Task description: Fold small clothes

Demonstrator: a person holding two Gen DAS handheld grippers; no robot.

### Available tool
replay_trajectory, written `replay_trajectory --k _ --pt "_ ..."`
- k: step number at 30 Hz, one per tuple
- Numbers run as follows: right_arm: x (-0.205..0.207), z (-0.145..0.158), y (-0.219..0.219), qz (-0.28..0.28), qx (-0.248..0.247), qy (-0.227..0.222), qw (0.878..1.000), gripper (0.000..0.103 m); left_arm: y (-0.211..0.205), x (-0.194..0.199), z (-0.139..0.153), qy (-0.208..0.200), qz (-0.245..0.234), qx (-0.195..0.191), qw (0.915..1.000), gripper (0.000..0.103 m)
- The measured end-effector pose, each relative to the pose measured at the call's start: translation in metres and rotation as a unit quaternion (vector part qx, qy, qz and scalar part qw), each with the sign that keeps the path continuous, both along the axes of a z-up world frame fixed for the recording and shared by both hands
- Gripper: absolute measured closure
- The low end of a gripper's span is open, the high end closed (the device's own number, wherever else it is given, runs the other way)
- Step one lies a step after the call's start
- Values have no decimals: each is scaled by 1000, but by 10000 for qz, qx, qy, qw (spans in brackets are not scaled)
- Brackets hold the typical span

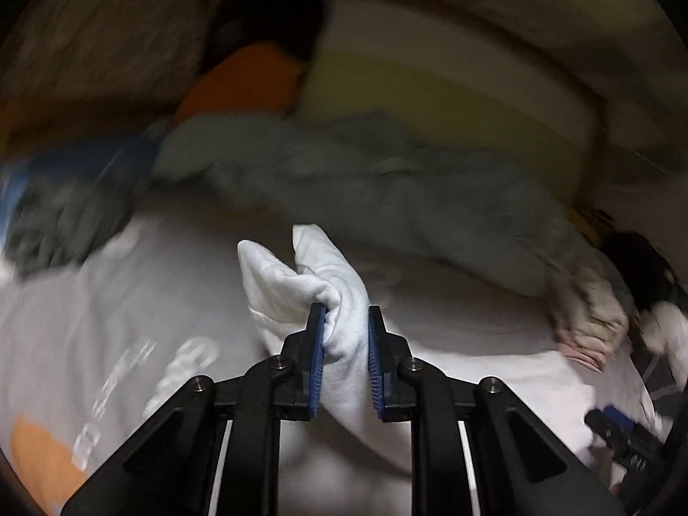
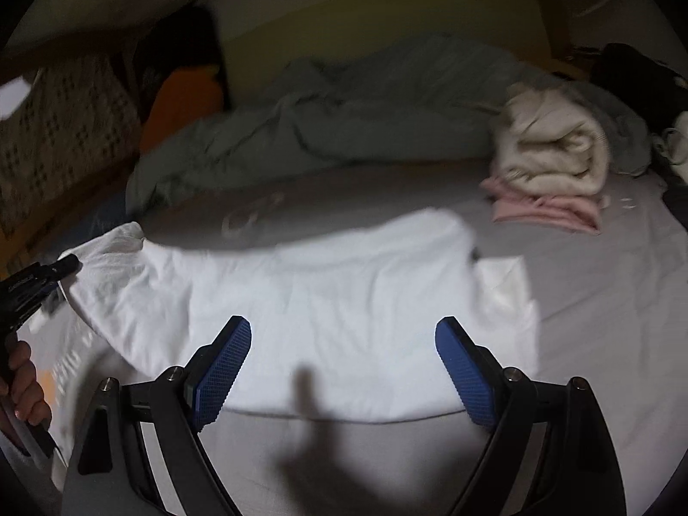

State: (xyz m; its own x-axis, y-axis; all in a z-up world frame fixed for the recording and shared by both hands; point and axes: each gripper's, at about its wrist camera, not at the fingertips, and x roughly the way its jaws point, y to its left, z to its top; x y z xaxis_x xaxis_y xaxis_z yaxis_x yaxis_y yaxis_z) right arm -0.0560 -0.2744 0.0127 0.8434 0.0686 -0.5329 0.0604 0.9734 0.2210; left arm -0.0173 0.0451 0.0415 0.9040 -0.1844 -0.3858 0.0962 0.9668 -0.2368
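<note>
the grey sheet lies bare to the right of the white garment, so a gripper could pass there freely. farther back on that side a cream bundle sits on a folded pink piece, blocking the far right corner. a rumpled grey-green duvet runs across the back like a low wall. on the left, an orange cushion and a patterned panel close the edge.

Dim room; grey bedsheet brightly lit in front, rumpled grey-green duvet behind (pale headboard beyond).
</note>
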Motion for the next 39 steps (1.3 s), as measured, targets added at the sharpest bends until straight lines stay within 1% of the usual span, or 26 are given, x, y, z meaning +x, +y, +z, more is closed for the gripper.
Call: replay_trajectory --k 2,3,4,6,8,9,11,13,14,15,17,18,19,21,24,26,28,30,32,34,35,36,37,38,39 --pt "-9 11 -10 -124 13 -169 9998 14 -39 -6 9 -215 -425 335 9983 87" --pt "-13 17 -16 -223 1 -250 9994 14 -58 -9 8 -243 -632 482 9965 87" --pt "-16 22 -22 -339 -8 -299 9990 14 -72 -9 3 -198 -838 538 9948 87" --pt "-22 28 -36 -460 72 -353 9983 14 -97 -13 -15 38 -1236 529 9909 87" --pt "-23 31 -46 -587 158 -332 9976 14 -119 -13 -40 282 -1602 495 9854 87" --pt "-25 31 -52 -653 230 -314 9971 14 -129 -14 -52 374 -1681 499 9838 87" --pt "-24 32 -59 -703 326 -280 9966 14 -144 -17 -66 471 -1640 630 9833 87" --pt "-25 33 -63 -766 371 -269 9960 14 -155 -23 -68 338 -1533 777 9845 87" --pt "-25 32 -64 -755 395 -264 9960 14 -157 -23 -65 303 -1472 783 9855 87" --pt "-25 33 -64 -734 401 -239 9962 14 -157 -22 -62 333 -1419 690 9869 87" --pt "-24 32 -65 -782 346 -188 9962 14 -145 -15 -47 374 -1390 263 9892 87" --pt "-24 32 -65 -823 323 -190 9959 14 -141 -15 -38 326 -1431 100 9891 88" --pt "-25 33 -66 -867 306 -178 9956 14 -138 -15 -27 251 -1475 17 9887 88" --pt "-27 36 -70 -1057 304 -157 9938 14 -143 -13 -10 138 -1595 -57 9871 88" --pt "-36 44 -86 -1302 491 -244 9900 14 -162 -4 3 211 -1982 -329 9794 88" --pt "-41 48 -98 -1395 606 -291 9879 14 -184 -4 1 250 -2179 -271 9753 88" --pt "-46 51 -111 -1459 706 -302 9863 14 -209 -6 -10 320 -2334 -175 9717 88" --pt "-45 50 -121 -1446 738 -190 9865 14 -230 -9 -28 438 -2451 -122 9684 88" --pt "-42 45 -129 -1373 826 -23 9871 14 -243 -12 -43 427 -2447 -4 9687 88" --pt "-42 40 -135 -1338 1044 36 9855 14 -252 -17 -51 330 -2466 162 9684 88" --pt "-41 37 -136 -1275 1169 74 9849 14 -253 -19 -52 326 -2514 134 9672 88" --pt "-39 33 -138 -1167 1338 139 9840 14 -252 -21 -52 330 -2599 25 9651 88" --pt "-37 30 -138 -1095 1441 171 9833 14 -250 -22 -51 347 -2741 -97 9610 88" --pt "-36 28 -137 -999 1548 188 9827 14 -250 -24 -51 366 -2802 -75 9592 88" --pt "-35 26 -135 -945 1580 200 9827 14 -250 -26 -51 400 -2780 36 9597 86"
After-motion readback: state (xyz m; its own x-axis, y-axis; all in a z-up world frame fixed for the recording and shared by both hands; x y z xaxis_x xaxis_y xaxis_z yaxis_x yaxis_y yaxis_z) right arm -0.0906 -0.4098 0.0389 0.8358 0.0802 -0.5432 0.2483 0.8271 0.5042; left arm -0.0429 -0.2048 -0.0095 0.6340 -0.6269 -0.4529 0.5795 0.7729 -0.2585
